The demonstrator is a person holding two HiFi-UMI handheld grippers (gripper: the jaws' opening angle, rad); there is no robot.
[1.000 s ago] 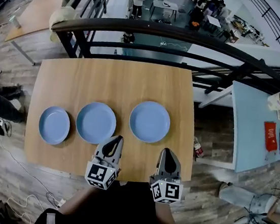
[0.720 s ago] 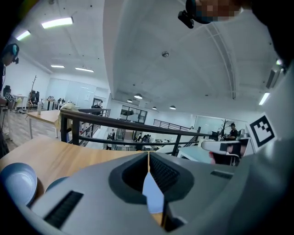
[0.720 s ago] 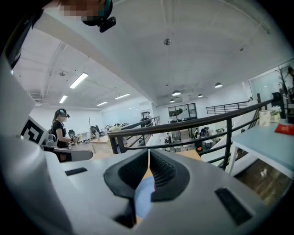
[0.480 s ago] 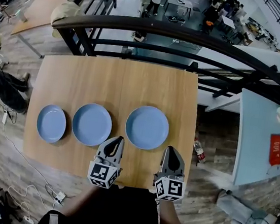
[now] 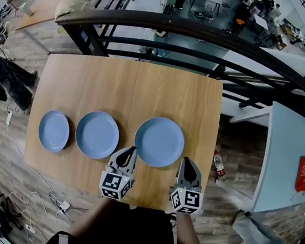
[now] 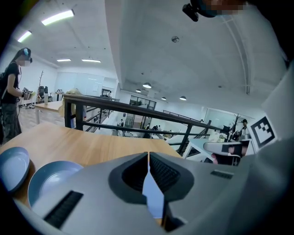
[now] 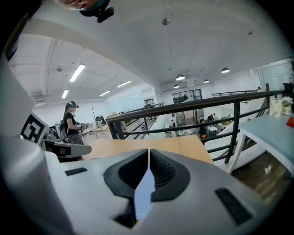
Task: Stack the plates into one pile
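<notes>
Three blue plates lie in a row along the near half of the wooden counter (image 5: 129,87), each flat on the wood and none on top of another. The small plate (image 5: 54,131) sits by the counter's left edge. The middle plate (image 5: 97,134) is just beside it, with a narrow strip of wood between their rims. The large plate (image 5: 159,142) lies right of centre, a little apart from the middle one. Each plate shows its whole blue face, with nothing lying in it.

Both tools are at the counter's near edge, pointing away from the person. The left hand-held gripper (image 5: 131,150) has its tip between the middle plate and the large plate, close to the large plate's near-left rim. Whether it touches the rim cannot be told. In the left gripper view its jaws are pressed together with nothing between them, and the middle plate (image 6: 50,176) and the small plate (image 6: 11,167) show off to the left.

The right hand-held gripper (image 5: 188,162) is near the counter's near right corner, its tip just beside the near-right rim of the large plate. The right gripper view shows its jaws closed tip to tip as well, gripping nothing.

A dark railing (image 5: 208,39) runs past the counter's far edge.
</notes>
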